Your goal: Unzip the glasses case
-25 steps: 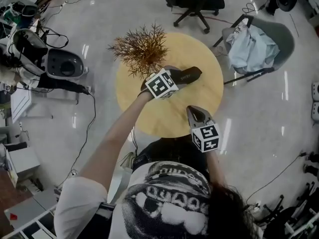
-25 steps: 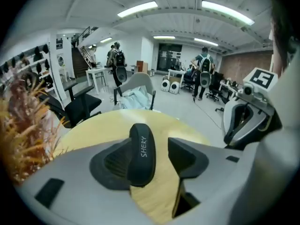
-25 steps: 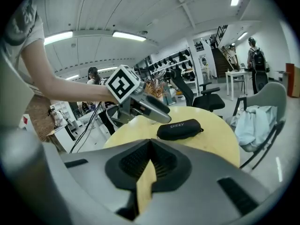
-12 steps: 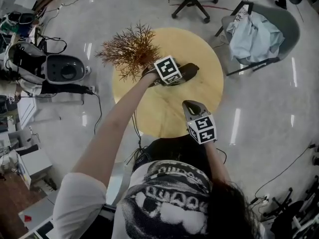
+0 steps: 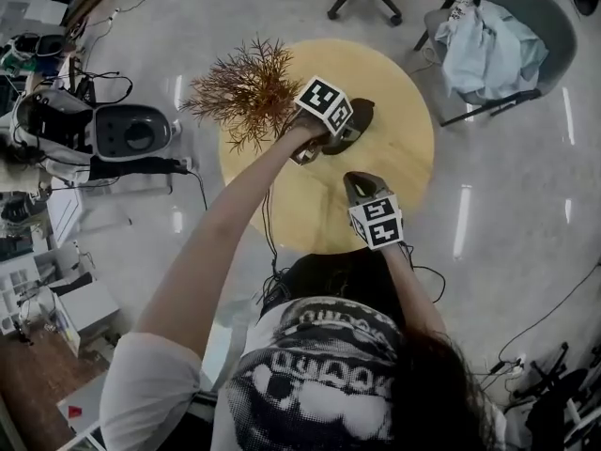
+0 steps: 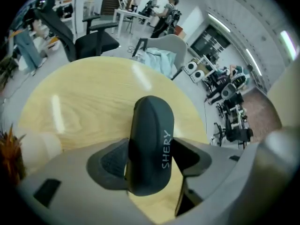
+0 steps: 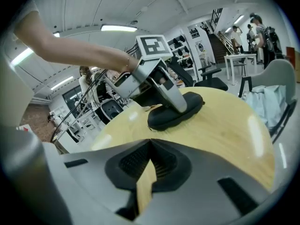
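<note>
The glasses case [image 5: 358, 114] lies on the round, pale wooden table [image 5: 399, 172], toward its far side, just beside a bunch of dry rust-brown twigs [image 5: 239, 87]. It is a dark, rounded case with "SHERY" printed in light letters along it.

The left gripper [image 5: 340, 132] comes down on it steeply from above, at the end of a bare, outstretched arm. Its jaws stand wide and straddle the case across its width — the ribbed pads [image 6: 110, 161] lie against both flanks, so the case is clamped between them and pinned where it sits on the wood.

The right gripper [image 5: 362, 184] hangs lower and nearer the person, over the table's near half, well apart from the case and pointing toward it. Its jaws are pressed together with nothing between them — only bare tabletop shows through the slit.

Beyond the table, a grey chair [image 5: 549, 22] has a pale cloth [image 5: 493, 40] heaped on it.
</note>
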Action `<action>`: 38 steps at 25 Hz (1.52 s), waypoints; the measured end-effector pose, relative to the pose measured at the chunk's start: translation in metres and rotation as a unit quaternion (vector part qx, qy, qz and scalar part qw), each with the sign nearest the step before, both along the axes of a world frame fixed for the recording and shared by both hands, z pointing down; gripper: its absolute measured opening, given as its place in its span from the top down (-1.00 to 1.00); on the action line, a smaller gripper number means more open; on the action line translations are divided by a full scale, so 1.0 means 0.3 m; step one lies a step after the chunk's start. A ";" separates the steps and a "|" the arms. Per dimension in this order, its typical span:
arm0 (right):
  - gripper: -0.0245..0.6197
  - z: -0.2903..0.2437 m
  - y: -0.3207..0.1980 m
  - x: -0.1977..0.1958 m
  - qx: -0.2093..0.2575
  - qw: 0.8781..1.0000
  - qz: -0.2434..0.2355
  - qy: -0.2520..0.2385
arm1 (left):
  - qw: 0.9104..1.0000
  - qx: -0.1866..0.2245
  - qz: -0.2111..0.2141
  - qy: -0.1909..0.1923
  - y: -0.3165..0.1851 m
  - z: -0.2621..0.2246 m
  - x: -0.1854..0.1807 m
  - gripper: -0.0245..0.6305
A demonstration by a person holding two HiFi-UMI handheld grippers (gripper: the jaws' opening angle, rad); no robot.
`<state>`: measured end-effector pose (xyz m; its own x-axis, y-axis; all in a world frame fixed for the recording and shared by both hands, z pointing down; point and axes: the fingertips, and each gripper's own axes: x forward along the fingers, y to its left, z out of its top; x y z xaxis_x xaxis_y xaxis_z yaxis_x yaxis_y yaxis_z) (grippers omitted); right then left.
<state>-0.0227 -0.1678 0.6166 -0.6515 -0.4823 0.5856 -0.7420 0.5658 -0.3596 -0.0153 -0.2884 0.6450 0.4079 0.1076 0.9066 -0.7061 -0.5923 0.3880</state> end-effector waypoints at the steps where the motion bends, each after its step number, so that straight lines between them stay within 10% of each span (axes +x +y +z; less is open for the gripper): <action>1: 0.93 0.016 -0.008 -0.012 -0.001 1.000 0.001 0.007 | 1.000 -0.003 -0.023 0.000 -0.005 0.001 -0.007 0.02; 9: 0.62 0.090 -0.085 -0.097 0.002 0.997 0.036 0.071 | 0.983 -0.054 -0.174 0.006 -0.019 0.012 -0.065 0.01; 24: 0.62 0.141 -0.138 -0.096 -0.012 0.978 0.153 0.140 | 0.944 -0.116 -0.303 0.063 -0.001 0.039 -0.077 -0.11; 38: 0.91 0.129 -0.095 -0.080 0.003 0.987 0.089 0.132 | 0.958 -0.077 -0.265 0.080 0.001 0.037 -0.074 -0.06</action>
